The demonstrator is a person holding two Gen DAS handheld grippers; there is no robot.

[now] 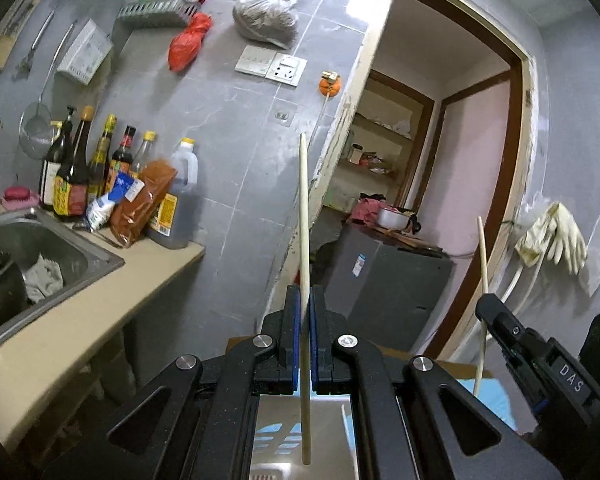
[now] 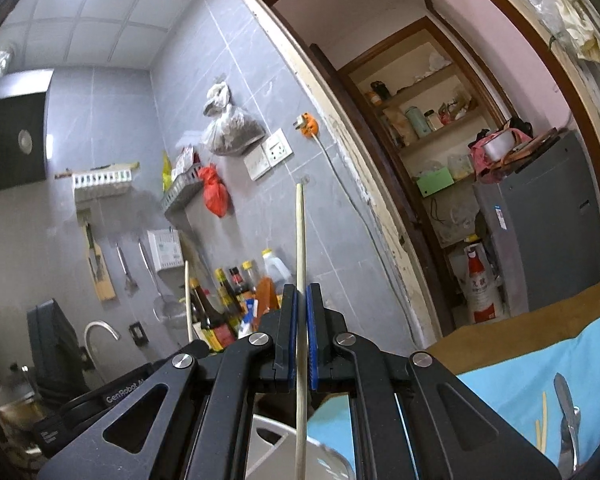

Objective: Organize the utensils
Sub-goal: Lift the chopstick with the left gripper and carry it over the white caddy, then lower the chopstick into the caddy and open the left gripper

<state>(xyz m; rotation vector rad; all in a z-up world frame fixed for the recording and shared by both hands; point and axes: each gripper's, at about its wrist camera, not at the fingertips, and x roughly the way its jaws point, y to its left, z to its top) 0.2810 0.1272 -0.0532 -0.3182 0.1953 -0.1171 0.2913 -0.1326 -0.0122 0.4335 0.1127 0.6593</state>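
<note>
Grey tiled walls, a doorway to a pantry and a steel sink set in a tan bench with sauce bottles formed the backdrop. Both tools were raised high, each carrying one chopstick upright. The left tongs were pressed onto a pale chopstick that ran up between the blue pads, its lower end hanging over a shiny surface below. The right tongs pinched a second chopstick the same way, above a white holder that was only partly visible, beside a blue cloth where more chopsticks and a metal utensil lay. To finish the step well, each stick probably needed to stay vertical, be lowered tip first into the holder, and be released only once seated, one side at a time, so neither tipped out.
</note>
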